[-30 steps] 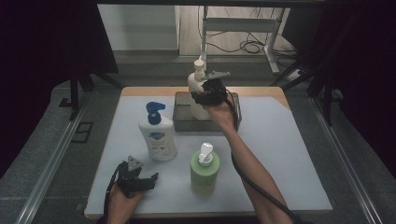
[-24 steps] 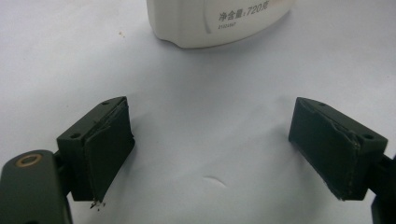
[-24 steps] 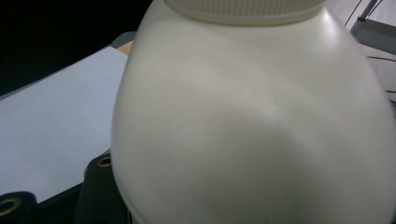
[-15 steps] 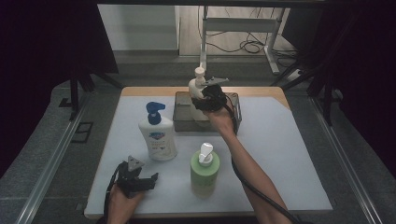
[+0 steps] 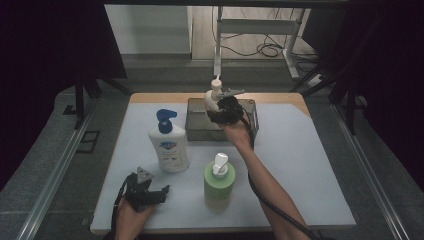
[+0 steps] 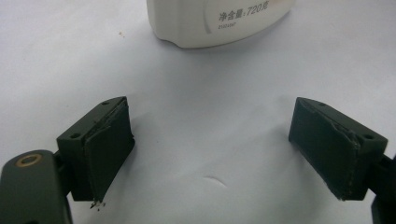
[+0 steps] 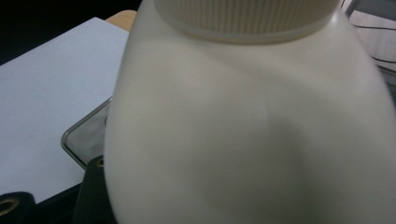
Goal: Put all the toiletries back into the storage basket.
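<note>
The right gripper (image 5: 216, 107) holds a cream pump bottle (image 5: 213, 97) over the dark clear-walled tray (image 5: 197, 131) at the far middle of the table. Its jaws stand about half open and are clamped on the bottle's round body, which in the right gripper view bulges close up (image 7: 252, 121) with a ribbed collar at its top. In the high view the bottle is upright, its pump head rising above the tray's far edge; whether its base touches the tray floor cannot be told.

The left gripper (image 5: 152, 192) rests at the near left of the white table cover (image 5: 300, 165), its jaws spread wide with nothing between them; the left gripper view shows bare cover between its pads (image 6: 109, 144).

A white bottle with a blue pump (image 5: 169, 145) stands just beyond the left gripper, left of the tray's near corner. A green bottle with a white pump (image 5: 218, 177) stands at the near middle, beside the person's right forearm (image 5: 262, 180).
</note>
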A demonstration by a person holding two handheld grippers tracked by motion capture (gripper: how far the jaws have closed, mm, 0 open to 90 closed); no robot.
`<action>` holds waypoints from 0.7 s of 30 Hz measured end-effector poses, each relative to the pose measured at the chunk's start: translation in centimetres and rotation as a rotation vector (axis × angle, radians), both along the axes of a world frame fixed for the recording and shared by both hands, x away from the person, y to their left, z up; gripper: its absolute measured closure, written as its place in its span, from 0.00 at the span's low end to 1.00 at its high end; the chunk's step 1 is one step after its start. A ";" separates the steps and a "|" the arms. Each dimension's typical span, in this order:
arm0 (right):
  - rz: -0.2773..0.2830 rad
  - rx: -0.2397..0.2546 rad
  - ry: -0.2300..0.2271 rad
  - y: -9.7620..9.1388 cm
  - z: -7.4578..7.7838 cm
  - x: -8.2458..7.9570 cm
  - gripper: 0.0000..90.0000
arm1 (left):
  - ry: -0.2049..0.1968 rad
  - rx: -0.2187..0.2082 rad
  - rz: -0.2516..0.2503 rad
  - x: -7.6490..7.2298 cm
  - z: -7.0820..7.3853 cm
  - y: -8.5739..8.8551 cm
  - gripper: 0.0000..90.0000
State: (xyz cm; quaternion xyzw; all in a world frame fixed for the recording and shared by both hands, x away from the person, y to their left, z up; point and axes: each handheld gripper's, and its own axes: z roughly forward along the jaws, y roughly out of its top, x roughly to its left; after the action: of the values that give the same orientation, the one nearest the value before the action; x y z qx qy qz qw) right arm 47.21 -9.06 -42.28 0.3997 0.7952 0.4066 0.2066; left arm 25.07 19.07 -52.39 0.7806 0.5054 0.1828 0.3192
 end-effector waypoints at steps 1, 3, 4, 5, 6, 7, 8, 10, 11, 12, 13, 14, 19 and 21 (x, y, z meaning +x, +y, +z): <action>0.000 -0.002 0.004 -0.1 -0.1 0.0 0.44 | 0.000 0.000 0.000 0.0 0.0 0.0 0.14; -0.004 0.010 0.004 -0.2 -0.3 0.1 0.44 | 0.000 0.000 0.000 0.0 0.0 0.0 0.14; -0.006 0.017 0.009 -0.3 -0.3 0.2 0.44 | 0.000 -0.001 0.000 0.0 0.0 0.0 0.14; -0.005 0.020 0.009 -0.3 -0.4 0.3 0.44 | 0.000 0.000 0.000 0.0 0.0 0.0 0.14; -0.004 0.020 0.010 -0.4 -0.4 0.3 0.44 | 0.000 -0.001 0.000 0.0 0.0 0.0 0.14; -0.001 0.020 0.012 -0.4 -0.4 0.3 0.43 | 0.000 -0.001 0.000 0.0 0.0 0.0 0.14; 0.002 0.023 0.016 -0.4 -0.3 0.4 0.43 | 0.000 -0.001 0.000 0.0 0.0 0.0 0.14; 0.004 0.026 0.017 -0.5 -0.4 0.5 0.43 | 0.000 0.000 0.000 0.0 0.0 0.0 0.14; 0.008 0.026 0.016 -0.5 -0.4 0.5 0.43 | 0.000 0.000 0.000 0.0 0.0 0.0 0.14; 0.009 0.024 0.015 -0.5 -0.4 0.5 0.43 | 0.000 -0.001 0.000 0.0 0.0 0.0 0.14; 0.010 0.024 0.017 -0.5 -0.4 0.6 0.43 | 0.000 -0.001 0.000 0.0 0.0 0.0 0.14; 0.013 0.022 0.018 -0.5 -0.4 0.6 0.42 | 0.000 -0.001 0.000 0.0 0.0 0.0 0.14; 0.018 0.017 0.016 -0.7 -0.2 0.6 0.35 | 0.000 -0.001 0.000 0.0 0.0 0.0 0.14; 0.023 0.005 0.009 -0.8 -0.1 0.5 0.33 | 0.000 -0.001 0.000 0.0 0.0 0.0 0.14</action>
State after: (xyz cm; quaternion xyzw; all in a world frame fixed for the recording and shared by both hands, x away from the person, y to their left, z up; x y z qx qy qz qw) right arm 47.74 -9.90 -42.38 0.3930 0.7995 0.4090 0.1974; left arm 25.08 19.07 -52.39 0.7804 0.5055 0.1825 0.3195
